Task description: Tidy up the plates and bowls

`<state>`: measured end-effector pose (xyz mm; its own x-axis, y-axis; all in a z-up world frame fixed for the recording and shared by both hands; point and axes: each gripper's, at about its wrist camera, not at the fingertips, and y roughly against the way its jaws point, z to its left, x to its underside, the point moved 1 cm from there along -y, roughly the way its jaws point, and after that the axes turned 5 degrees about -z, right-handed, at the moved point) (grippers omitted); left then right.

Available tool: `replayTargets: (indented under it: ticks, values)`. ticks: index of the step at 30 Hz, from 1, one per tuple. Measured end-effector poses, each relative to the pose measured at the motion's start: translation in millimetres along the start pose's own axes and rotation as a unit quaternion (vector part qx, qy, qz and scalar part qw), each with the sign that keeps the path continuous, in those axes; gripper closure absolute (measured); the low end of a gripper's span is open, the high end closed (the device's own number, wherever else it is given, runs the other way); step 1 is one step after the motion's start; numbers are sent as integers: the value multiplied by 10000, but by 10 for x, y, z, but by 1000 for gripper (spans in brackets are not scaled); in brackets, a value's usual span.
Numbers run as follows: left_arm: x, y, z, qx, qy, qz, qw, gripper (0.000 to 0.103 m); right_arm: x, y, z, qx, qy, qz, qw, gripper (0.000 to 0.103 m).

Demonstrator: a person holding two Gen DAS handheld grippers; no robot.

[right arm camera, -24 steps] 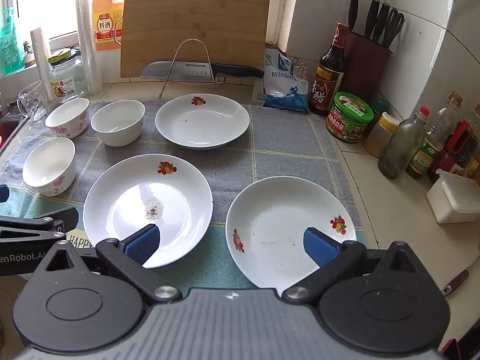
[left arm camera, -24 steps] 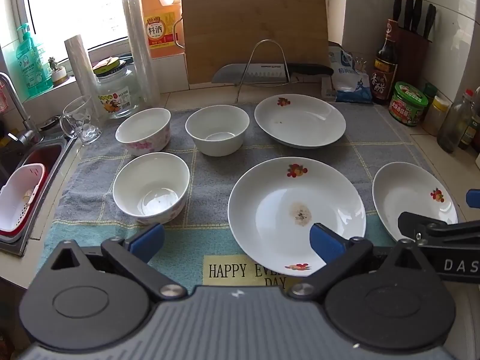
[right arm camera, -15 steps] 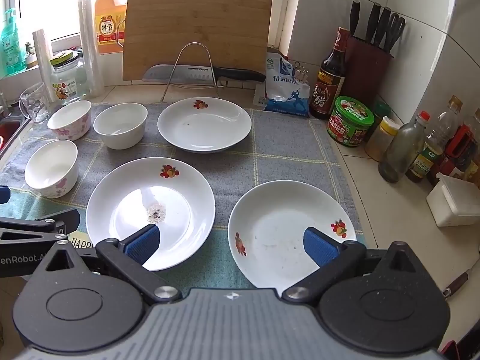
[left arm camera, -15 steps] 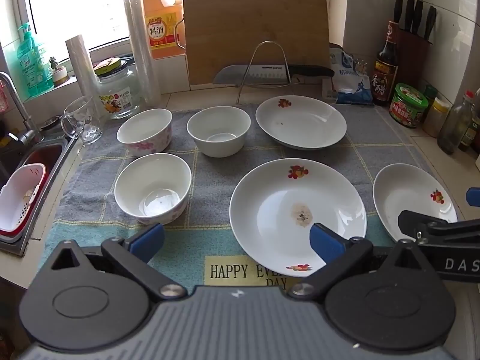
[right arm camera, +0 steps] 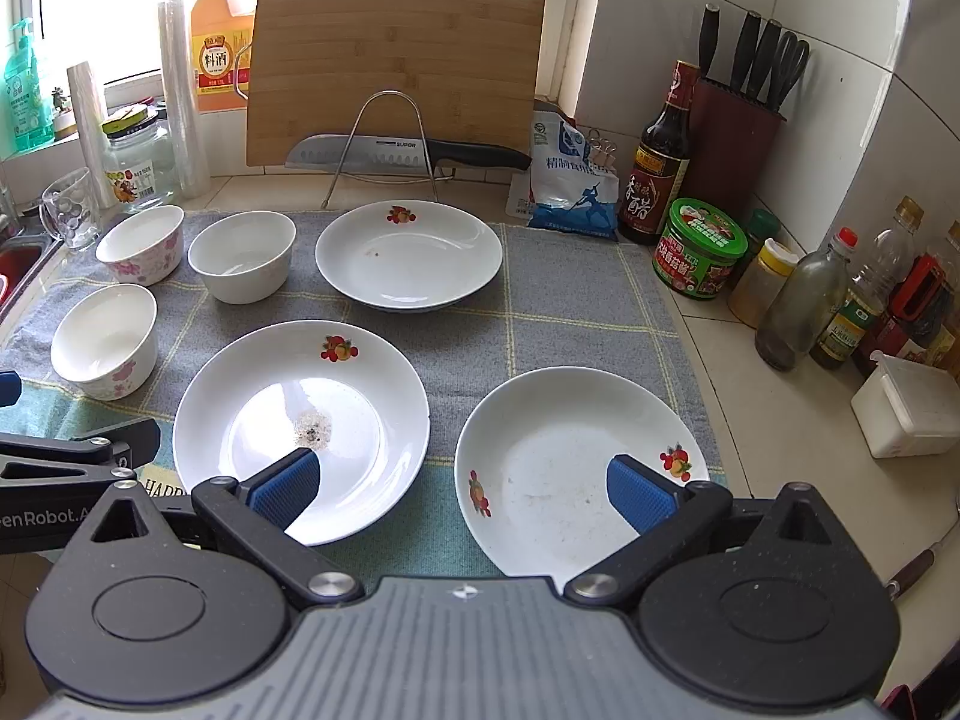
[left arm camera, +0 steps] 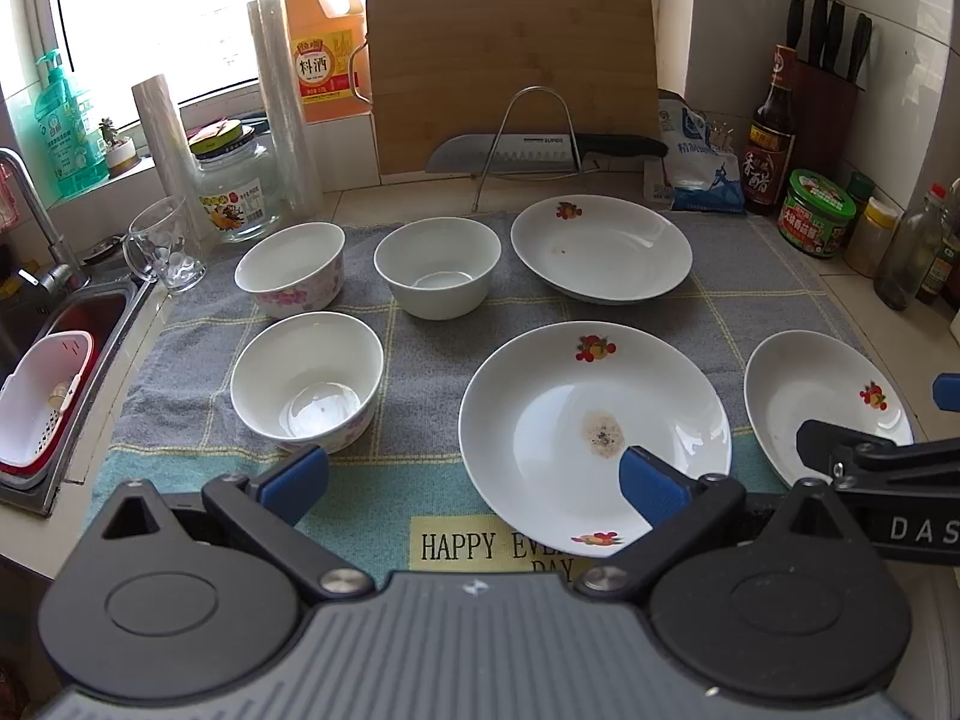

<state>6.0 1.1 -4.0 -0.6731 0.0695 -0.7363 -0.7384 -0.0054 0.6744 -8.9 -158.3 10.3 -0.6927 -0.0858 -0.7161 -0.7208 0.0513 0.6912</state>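
Both tools (left arm camera: 474,480) (right arm camera: 462,489) spread wide, angled downward

A: Where does the left wrist view sit?

B: Behind the left tool (left arm camera: 474,480), above the near edge of the tabletop (left arm camera: 798,267), tilted down toward the window wall.

A: And the right one?

B: Same tilt, behind the right tool (right arm camera: 462,483), set further right, so the knife block (right arm camera: 735,138) corner shows.

A: What do they share?

B: The grey towel (left arm camera: 420,336) (right arm camera: 570,294), the middle plate (left arm camera: 594,432) (right arm camera: 300,426) and the cutting board (left arm camera: 510,60) (right arm camera: 396,66); each glimpses the other tool at its edge.
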Motion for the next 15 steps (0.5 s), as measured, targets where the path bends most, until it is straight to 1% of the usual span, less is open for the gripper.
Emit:
replayTargets:
  ticks: [15]
  values:
    - [-11, 25, 6, -13, 28, 6, 10000, 1, -7, 11, -1, -2, 22, -20, 10000, 0]
